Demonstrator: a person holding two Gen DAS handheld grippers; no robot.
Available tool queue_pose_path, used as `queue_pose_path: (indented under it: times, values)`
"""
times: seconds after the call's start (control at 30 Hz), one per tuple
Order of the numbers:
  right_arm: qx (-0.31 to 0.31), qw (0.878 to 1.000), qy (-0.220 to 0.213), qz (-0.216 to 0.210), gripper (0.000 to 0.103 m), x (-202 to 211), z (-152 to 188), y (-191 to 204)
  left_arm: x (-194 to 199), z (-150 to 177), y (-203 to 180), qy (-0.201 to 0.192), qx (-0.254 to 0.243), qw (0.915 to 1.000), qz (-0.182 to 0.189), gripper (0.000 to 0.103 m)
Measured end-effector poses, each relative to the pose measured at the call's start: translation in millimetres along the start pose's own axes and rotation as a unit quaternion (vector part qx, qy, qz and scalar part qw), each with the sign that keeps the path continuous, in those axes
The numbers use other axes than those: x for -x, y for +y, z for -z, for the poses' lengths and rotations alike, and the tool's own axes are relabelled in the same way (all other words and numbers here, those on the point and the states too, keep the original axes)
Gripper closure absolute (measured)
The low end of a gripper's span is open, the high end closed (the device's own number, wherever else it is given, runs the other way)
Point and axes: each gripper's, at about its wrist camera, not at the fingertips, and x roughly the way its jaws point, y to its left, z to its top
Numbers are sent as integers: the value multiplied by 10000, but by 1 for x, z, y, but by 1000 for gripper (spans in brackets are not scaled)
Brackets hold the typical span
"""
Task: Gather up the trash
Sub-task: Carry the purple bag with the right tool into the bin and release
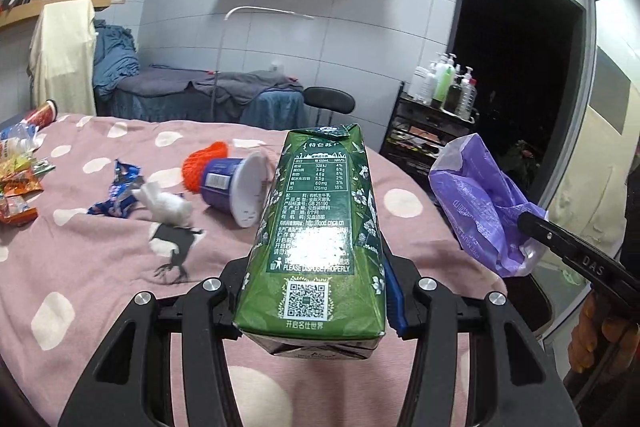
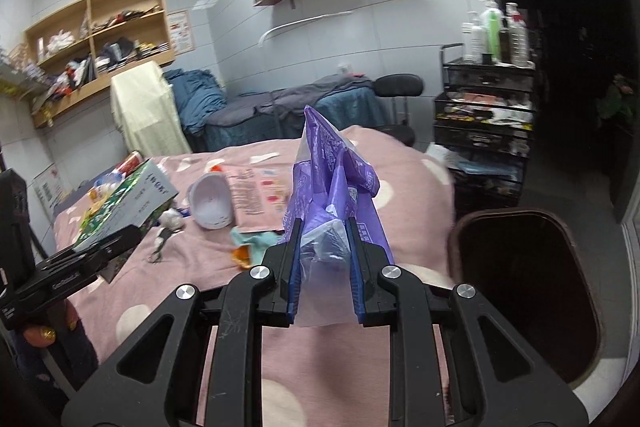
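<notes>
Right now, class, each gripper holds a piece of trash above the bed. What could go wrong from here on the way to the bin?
1. The left gripper holds the green milk carton only near its bottom end; most of it sticks out forward, so it might tip or slip.
2. The right gripper pinches a limp purple plastic bag, which could slide free.
3. The dark bin sits beside the bed, so a drop short of it may land on the bedding.
</notes>
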Motion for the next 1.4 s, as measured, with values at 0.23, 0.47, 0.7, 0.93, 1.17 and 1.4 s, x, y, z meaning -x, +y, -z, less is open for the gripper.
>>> queue_pose_path:
  times: [0.23, 0.47, 0.7, 0.93, 1.17, 1.4]
  values:
    - [-463, 9965, -49, 688, 82, 9, 2, -56, -15, 0, -40, 80, -274, 9984, 478, 53]
    - [-797, 9882, 81, 1309, 82, 6, 12, -103, -29, 1, -72, 224, -524, 9947, 853, 53]
    - [-995, 9776, 374, 1814, 82, -12, 27, -139, -39, 5, -98, 330, -797, 9905, 1072, 53]
    - [-1387, 9602, 878, 2260, 81, -41, 46, -181, -47, 11, -119, 467, -943, 9865, 1252, 53]
    - [-1618, 9505, 1192, 2371, 70, -58, 63, -202, -55, 18, -132, 608, -1015, 9836, 1362, 53]
    - [-1823, 9482, 1078, 2369, 34, -50, 70, -205, -64, 19, -137, 726, -1036, 9815, 1434, 53]
